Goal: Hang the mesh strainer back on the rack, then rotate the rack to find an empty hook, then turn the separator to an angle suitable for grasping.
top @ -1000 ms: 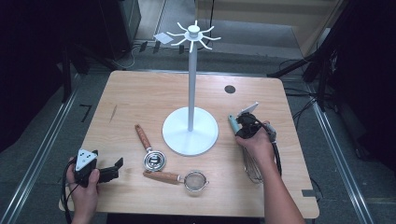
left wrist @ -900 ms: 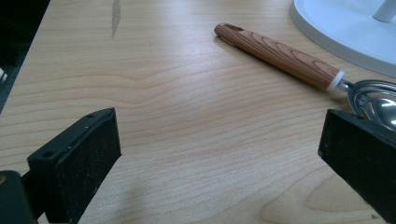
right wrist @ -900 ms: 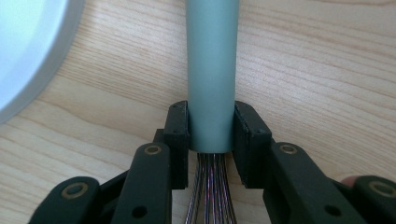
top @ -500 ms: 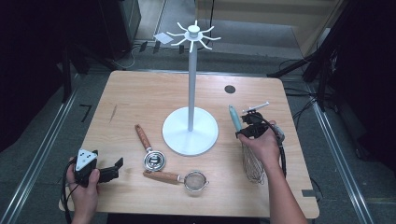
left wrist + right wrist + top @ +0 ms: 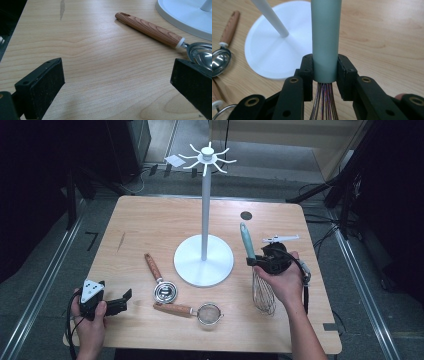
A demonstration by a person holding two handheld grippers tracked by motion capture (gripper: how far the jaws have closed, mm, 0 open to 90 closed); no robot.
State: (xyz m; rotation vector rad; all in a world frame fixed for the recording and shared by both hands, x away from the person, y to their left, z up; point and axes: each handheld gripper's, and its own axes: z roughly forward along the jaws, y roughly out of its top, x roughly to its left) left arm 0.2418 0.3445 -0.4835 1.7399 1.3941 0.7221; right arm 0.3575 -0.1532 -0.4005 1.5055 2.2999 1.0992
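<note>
Right gripper view: jaws pinch the grey-green handle of the whisk (image 5: 326,42) at its lower end, one pad flat on each side, wires fanning out just below the grip. Behind the handle sits the white round base of the rack (image 5: 274,47), its pole slanting up to the left. A metal scoop (image 5: 219,60) with a wooden handle lies at the left edge.

High view: right gripper (image 5: 263,261) holds the whisk (image 5: 260,280) nearly upright near the table's right side — handle up, wire cage hanging down over the wood, whether the tip touches I can't tell. It stands just right of the rack (image 5: 204,210), apart from it. The rack's hooks ring the top of the pole.

Left gripper (image 5: 120,301) rests at the table's (image 5: 150,220) front left corner, jaws spread wide with nothing between them — bare wood in the left gripper view. Scoop (image 5: 161,280) and a small strainer (image 5: 192,310) lie between the two hands, in front of the rack base.
</note>
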